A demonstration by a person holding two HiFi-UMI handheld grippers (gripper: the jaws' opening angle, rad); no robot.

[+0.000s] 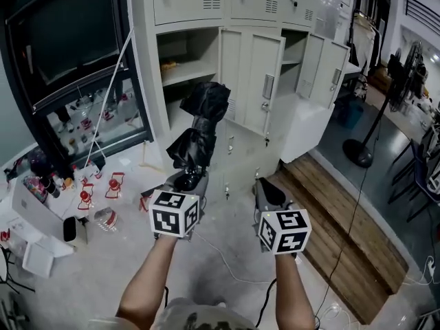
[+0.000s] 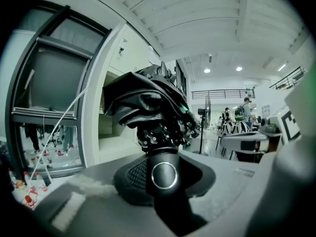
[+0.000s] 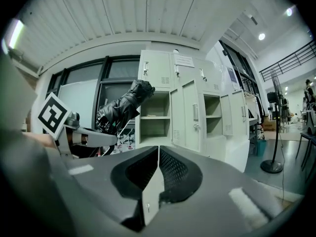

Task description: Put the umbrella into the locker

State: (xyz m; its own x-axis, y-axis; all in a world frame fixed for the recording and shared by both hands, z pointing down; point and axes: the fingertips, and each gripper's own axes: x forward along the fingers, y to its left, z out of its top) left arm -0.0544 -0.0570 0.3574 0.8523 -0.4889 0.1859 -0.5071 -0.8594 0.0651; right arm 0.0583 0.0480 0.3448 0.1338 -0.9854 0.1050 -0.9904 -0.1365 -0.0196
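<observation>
Left gripper (image 1: 190, 182): clamping umbrella (image 1: 199, 126) by stiff handle; soft, light canopy flopping ahead
Right gripper (image 1: 269, 192): hovering alongside; jaws together, empty
Locker (image 1: 187, 72): standing open ahead

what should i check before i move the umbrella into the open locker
1. Grip: left hand-held gripper is shut on the handle of the folded black fabric umbrella: ok.
2. Right hand-held gripper shut with nothing between its jaws: ok.
3. Door of the pale grey metal locker open: ok.
4. Space in the compartment straight ahead: cannot tell, the umbrella hides much of it.
5. Canopy bundled tight: not ok, folds bulge loose.
</observation>
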